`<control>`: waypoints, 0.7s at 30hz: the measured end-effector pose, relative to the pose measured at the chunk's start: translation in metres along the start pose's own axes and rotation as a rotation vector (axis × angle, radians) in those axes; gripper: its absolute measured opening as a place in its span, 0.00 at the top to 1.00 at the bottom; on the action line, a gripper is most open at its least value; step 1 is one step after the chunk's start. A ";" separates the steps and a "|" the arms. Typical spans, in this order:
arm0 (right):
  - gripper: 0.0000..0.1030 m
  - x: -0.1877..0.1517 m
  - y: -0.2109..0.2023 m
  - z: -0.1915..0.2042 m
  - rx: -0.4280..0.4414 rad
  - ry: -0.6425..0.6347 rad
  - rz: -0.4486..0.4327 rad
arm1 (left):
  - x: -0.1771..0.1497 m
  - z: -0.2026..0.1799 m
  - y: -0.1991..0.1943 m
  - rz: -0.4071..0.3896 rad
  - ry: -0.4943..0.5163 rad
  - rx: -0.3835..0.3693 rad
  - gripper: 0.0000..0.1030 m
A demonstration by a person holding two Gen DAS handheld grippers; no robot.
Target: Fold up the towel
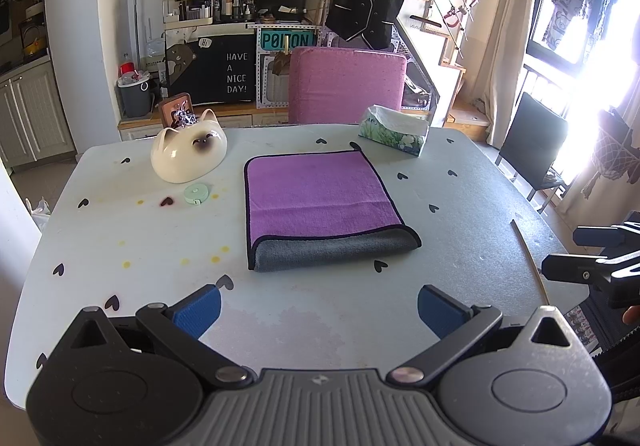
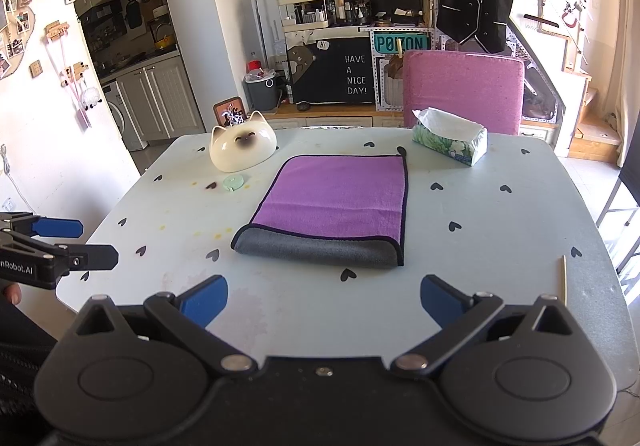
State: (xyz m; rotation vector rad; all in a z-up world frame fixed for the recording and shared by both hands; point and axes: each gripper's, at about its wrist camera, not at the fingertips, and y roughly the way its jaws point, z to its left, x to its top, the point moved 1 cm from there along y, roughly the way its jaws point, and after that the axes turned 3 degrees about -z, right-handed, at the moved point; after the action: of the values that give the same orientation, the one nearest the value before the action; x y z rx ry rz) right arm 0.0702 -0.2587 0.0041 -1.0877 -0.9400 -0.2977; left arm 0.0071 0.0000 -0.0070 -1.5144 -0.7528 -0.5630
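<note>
A purple towel (image 1: 320, 198) with a grey underside and dark trim lies folded flat in the middle of the pale table (image 1: 320, 310); its grey folded edge faces me. It also shows in the right wrist view (image 2: 336, 198). My left gripper (image 1: 318, 310) is open and empty, held over the table's near edge, short of the towel. My right gripper (image 2: 324, 300) is open and empty, also short of the towel. Each gripper shows at the side of the other's view: the right one (image 1: 592, 258) and the left one (image 2: 60, 246).
A cat-shaped ceramic bowl (image 1: 188, 152) and a green tape measure (image 1: 197, 193) sit left of the towel. A tissue box (image 1: 394, 130) stands at the back right. A thin stick (image 1: 532, 262) lies near the right edge. A pink chair (image 1: 346, 84) stands behind the table.
</note>
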 end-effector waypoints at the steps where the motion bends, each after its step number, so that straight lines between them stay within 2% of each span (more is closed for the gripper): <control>1: 0.00 0.000 0.000 0.000 0.000 0.000 0.000 | 0.000 0.000 0.000 0.000 0.000 -0.001 0.00; 21: 0.00 -0.001 0.000 -0.001 0.001 0.001 0.001 | 0.001 0.000 0.000 -0.001 0.000 -0.002 0.00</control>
State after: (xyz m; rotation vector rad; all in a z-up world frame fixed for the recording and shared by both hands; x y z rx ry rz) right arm 0.0705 -0.2595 0.0035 -1.0864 -0.9389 -0.2970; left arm 0.0080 -0.0003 -0.0060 -1.5164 -0.7527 -0.5645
